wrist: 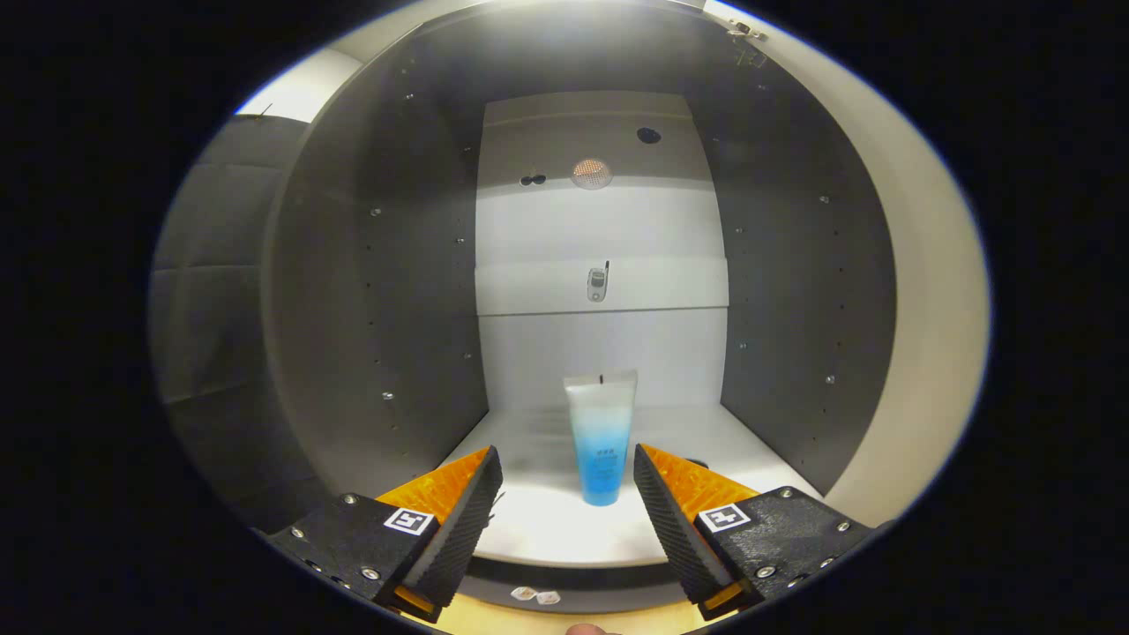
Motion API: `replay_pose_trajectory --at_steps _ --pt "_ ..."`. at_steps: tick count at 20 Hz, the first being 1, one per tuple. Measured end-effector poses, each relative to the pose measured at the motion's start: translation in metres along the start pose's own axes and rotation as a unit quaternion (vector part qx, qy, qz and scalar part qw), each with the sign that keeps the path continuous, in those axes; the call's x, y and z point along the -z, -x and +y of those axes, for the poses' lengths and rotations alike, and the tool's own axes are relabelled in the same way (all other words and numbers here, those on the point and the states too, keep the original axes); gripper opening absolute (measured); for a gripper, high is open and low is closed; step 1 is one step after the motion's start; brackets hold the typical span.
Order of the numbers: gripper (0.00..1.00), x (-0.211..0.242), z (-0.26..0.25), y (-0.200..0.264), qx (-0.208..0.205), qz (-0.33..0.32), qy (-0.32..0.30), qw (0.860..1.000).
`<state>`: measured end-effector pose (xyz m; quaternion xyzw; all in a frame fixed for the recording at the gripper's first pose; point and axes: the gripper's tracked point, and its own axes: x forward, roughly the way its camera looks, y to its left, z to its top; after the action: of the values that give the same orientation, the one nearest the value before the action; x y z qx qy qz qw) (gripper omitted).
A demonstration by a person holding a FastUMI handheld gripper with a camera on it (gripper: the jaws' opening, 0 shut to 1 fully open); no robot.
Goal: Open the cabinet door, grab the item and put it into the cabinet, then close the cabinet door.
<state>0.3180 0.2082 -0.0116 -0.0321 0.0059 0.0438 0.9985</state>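
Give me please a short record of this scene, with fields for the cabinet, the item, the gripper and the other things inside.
cabinet: open cabinet, dark side walls, pale back panel
item: blue tube, standing cap down on the bottom shelf
gripper: gripper open, fingers apart at the cabinet front, tube just ahead between them, not touched
other things: small phone on the upper shelf
task stage: tube inside, door not yet closed
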Motion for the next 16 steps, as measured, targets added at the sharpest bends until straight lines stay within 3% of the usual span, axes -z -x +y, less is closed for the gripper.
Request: replay_pose_trajectory --at_steps 7,16 --pt "0.93 -0.01 0.016 0.1 0.02 -0.014 -0.003 1.0" --pt "0.93 -0.005 0.052 0.262 0.005 -0.022 -0.016 1.0"
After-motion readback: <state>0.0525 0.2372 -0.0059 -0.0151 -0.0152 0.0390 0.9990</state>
